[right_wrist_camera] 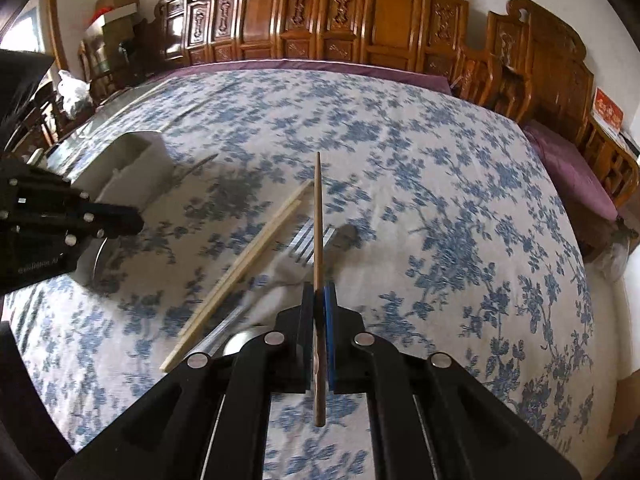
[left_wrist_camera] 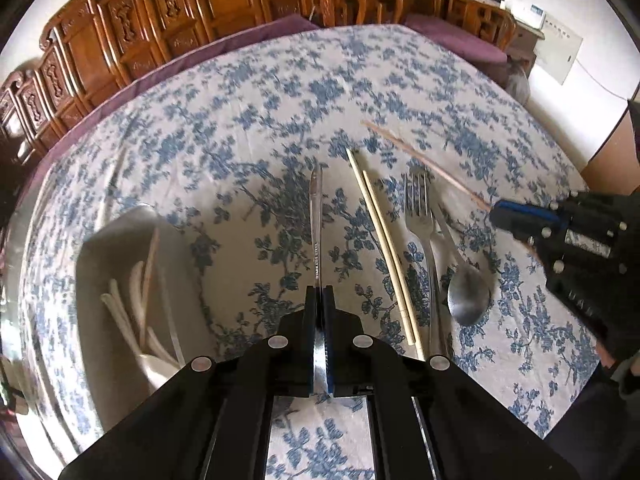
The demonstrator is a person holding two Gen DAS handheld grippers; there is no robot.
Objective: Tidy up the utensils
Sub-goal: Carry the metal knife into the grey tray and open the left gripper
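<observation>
The left gripper (left_wrist_camera: 319, 300) is clamped on a knife (left_wrist_camera: 316, 216); the right gripper (right_wrist_camera: 319, 296) is clamped on a brown chopstick (right_wrist_camera: 318, 216). At ten o'clock the white holder (right_wrist_camera: 136, 168) already contains several utensils. Pale chopsticks (left_wrist_camera: 384, 244), fork (left_wrist_camera: 420, 208) and spoon (left_wrist_camera: 468, 294) lie on the worktop (left_wrist_camera: 240, 120), so I judge about half remains.

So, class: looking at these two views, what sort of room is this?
Probably a home dining room: a large table under a blue floral tablecloth, carved wooden chairs ranged along the wall, and a fork and spoon laid out.
</observation>
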